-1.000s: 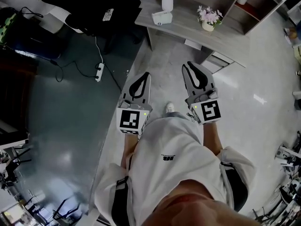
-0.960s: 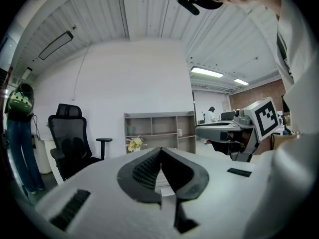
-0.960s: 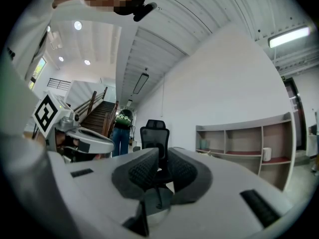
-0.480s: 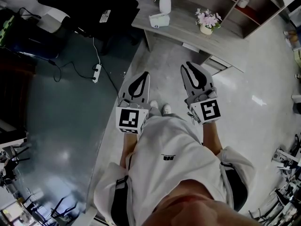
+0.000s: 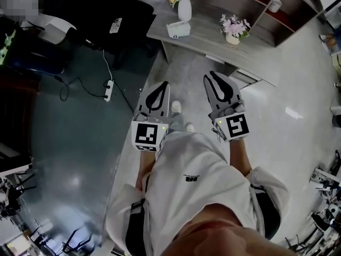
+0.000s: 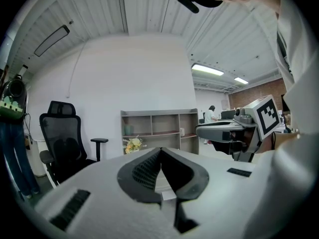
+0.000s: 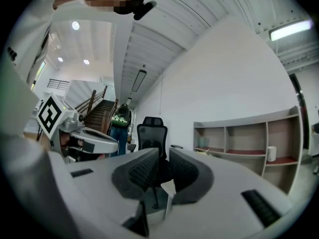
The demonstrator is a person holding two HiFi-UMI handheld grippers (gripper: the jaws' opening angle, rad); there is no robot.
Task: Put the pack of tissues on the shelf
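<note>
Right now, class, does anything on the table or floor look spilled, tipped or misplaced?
Nothing spilled or tipped: the vase, pack of tissues and flower pot all sit on the table. Only a power strip lies on the floor, its cable trailing.

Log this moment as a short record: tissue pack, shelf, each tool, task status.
tissue pack: lies on the grey desk, beside the vase of flowers
shelf: behind the desk; a white cup stands in one compartment
left tool: jaws together, nothing between them
right tool: jaws slightly apart, nothing between them
task status: pack not yet picked up; both tools are short of the desk
</note>
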